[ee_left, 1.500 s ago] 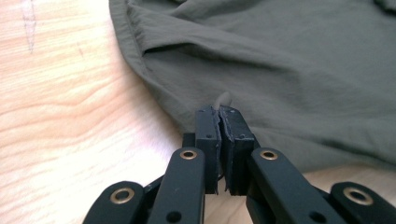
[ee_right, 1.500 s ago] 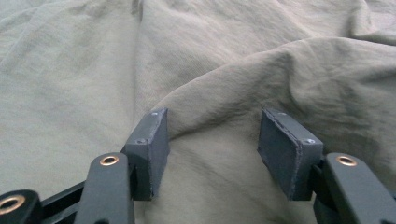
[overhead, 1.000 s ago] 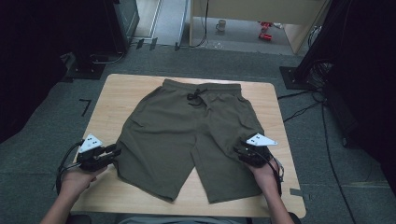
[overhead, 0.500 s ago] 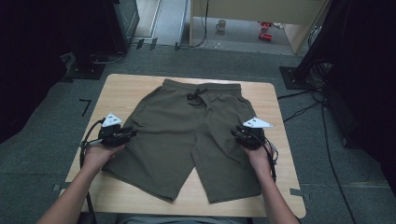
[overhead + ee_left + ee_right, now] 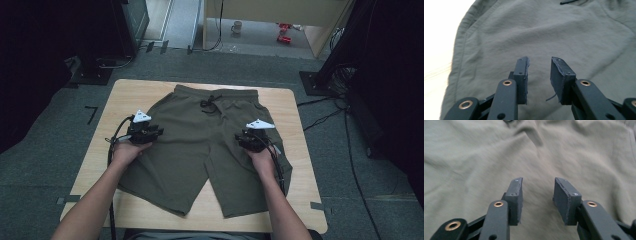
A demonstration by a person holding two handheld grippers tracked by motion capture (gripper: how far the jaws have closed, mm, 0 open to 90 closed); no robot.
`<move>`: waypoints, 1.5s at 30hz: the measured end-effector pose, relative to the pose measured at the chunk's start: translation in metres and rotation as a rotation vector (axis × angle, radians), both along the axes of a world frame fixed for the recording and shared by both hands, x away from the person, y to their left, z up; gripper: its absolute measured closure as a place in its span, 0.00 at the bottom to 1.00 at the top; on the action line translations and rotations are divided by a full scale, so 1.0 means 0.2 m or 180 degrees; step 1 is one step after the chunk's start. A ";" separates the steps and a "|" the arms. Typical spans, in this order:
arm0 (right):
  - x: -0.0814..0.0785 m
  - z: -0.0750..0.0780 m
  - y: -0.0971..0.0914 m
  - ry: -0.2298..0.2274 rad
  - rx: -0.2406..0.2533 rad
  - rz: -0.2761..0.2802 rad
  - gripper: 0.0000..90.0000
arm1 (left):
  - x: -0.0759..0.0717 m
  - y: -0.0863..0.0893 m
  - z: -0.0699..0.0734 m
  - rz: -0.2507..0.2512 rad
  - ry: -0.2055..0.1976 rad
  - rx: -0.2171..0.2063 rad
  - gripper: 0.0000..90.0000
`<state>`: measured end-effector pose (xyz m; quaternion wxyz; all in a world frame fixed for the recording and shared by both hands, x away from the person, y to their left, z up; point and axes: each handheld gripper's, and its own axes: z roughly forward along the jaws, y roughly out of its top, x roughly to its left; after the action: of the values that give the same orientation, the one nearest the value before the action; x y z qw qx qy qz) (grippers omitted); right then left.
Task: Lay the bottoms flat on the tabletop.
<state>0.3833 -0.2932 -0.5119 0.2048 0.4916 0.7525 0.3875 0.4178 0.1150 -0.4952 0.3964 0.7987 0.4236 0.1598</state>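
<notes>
Olive-green shorts (image 5: 200,145) are laid flat on a light wooden desk (image 5: 295,165), waistband toward the far edge, both legs toward the person. A dark drawstring (image 5: 210,102) is seen knotted at the centre of the waistband; in the left gripper view it is cut off by the top edge. The hem of the right leg lies close to the near edge of the desk.

The left gripper (image 5: 145,134) is held over the shorts' left side, near the outer seam, in the person's left hand (image 5: 127,150). In the left gripper view (image 5: 539,75) its jaws are seen parted, with bare fabric between them and nothing clasped. A loose thread is noted at the right-hand pad (image 5: 560,77).

The right gripper (image 5: 252,140) is held over the right side of the shorts, in the right hand (image 5: 262,160). In the right gripper view (image 5: 537,197) its jaws are likewise spread, with nothing between them but creased cloth beyond. Whether either gripper touches the fabric cannot be determined.

The surroundings beyond the desk are dark; cables (image 5: 325,117) are made out on the grey floor (image 5: 45,165), and small objects at the far wall are too small to identify.
</notes>
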 end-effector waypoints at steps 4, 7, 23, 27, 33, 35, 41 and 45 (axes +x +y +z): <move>-0.01 -0.03 -0.06 0.0041 -0.0063 -0.0045 0.57 | 0.01 -0.01 -0.05 -0.0029 0.0124 0.0050 0.74; -0.05 -0.04 -0.11 0.0051 -0.0154 -0.0076 0.53 | 0.00 -0.01 -0.07 -0.0038 0.0136 0.0065 0.74; -0.19 -0.06 -0.20 0.0108 -0.0199 -0.0164 0.28 | -0.19 0.02 -0.11 -0.0074 0.0021 0.0018 0.63; -0.19 -0.06 -0.19 0.0094 -0.0193 -0.0101 0.31 | -0.23 0.02 -0.11 -0.0054 0.0020 0.0010 0.62; -0.16 -0.05 -0.17 0.0090 -0.0193 -0.0013 0.32 | -0.30 0.03 -0.11 -0.0025 0.0009 0.0019 0.61; -0.15 -0.05 -0.16 0.0087 -0.0192 0.0032 0.32 | -0.32 0.03 -0.10 -0.0037 0.0015 0.0031 0.61; -0.12 -0.05 -0.11 0.0082 -0.0185 0.0105 0.34 | -0.38 0.05 -0.10 0.0006 0.0056 0.0007 0.60; -0.14 -0.05 -0.10 0.0073 -0.0199 0.0055 0.32 | -0.40 0.05 -0.10 -0.0014 0.0057 0.0024 0.58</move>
<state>0.3552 -0.3141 -0.5227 0.2080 0.4829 0.7707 0.3599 0.3371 0.1257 -0.5152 0.3899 0.8026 0.4247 0.1533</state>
